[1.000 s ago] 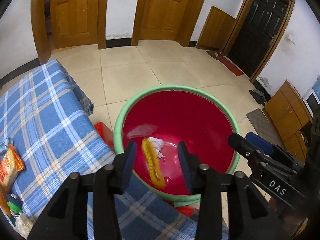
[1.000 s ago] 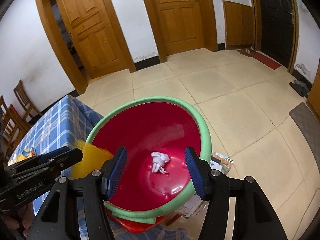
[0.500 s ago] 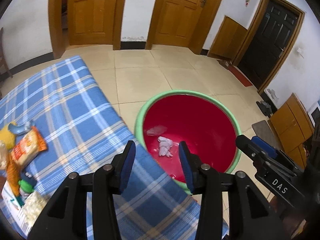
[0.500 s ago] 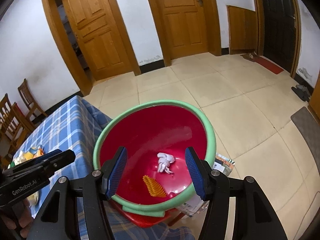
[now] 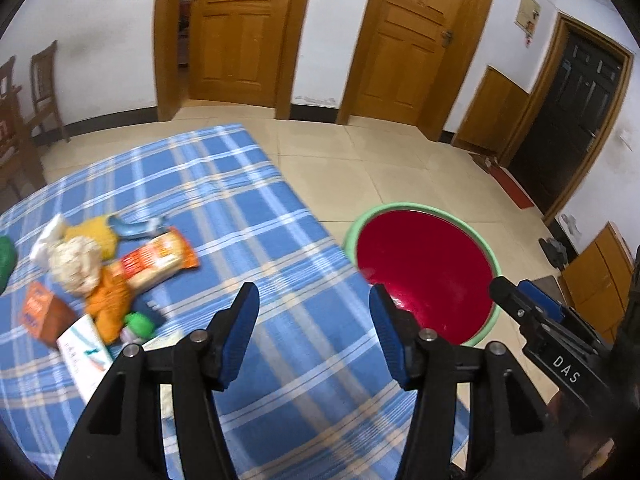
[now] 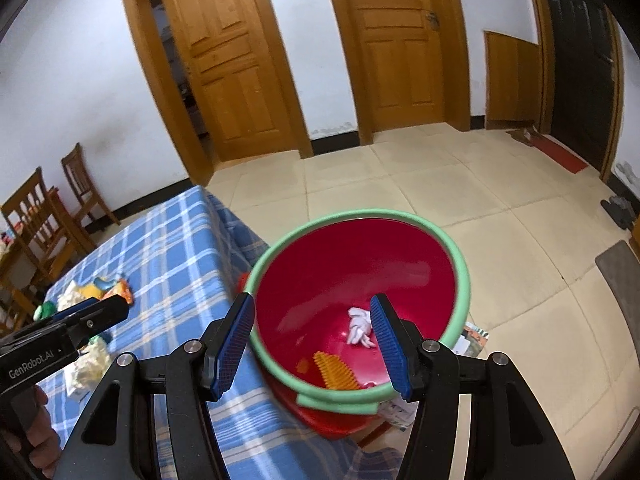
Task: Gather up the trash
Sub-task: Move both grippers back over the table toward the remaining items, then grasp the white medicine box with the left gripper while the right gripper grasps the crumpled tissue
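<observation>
Basin (image 5: 424,264) contents hidden (table (image 5: 280,240) edge).

Even, fairly bright indoor light fills both views, with soft shadows and a pale sheen inside the red basin (image 6: 352,280) ahead of the right tongs (image 6: 312,340). The trash pile (image 5: 100,272) left of the left tongs (image 5: 314,328) is motion-smeared, and fisheye bending curves the doors (image 5: 240,28) into black corners.
</observation>
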The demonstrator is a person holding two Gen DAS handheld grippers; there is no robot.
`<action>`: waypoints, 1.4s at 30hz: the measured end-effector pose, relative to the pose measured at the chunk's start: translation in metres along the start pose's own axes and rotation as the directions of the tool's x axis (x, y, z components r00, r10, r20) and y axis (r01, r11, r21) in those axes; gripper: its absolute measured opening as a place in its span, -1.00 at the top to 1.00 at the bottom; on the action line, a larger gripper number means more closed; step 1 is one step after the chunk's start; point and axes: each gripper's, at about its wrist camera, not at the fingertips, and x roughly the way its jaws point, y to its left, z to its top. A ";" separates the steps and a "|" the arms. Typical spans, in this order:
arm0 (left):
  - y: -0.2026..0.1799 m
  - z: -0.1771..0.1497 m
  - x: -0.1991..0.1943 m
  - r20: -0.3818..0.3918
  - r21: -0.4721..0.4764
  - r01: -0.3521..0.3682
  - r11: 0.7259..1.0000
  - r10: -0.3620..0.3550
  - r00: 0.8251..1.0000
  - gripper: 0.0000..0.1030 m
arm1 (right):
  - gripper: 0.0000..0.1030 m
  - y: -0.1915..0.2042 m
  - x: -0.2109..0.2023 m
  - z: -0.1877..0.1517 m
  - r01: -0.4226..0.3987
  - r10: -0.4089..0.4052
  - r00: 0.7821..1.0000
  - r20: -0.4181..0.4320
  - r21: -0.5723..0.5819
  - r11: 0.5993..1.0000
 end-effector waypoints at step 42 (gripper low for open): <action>0.165 -0.062 -0.004 -0.117 -0.367 -0.264 0.892 0.237 0.964 -0.14 | -0.22 0.080 0.015 -0.046 -0.145 0.129 0.982 -0.137 -0.117 0.982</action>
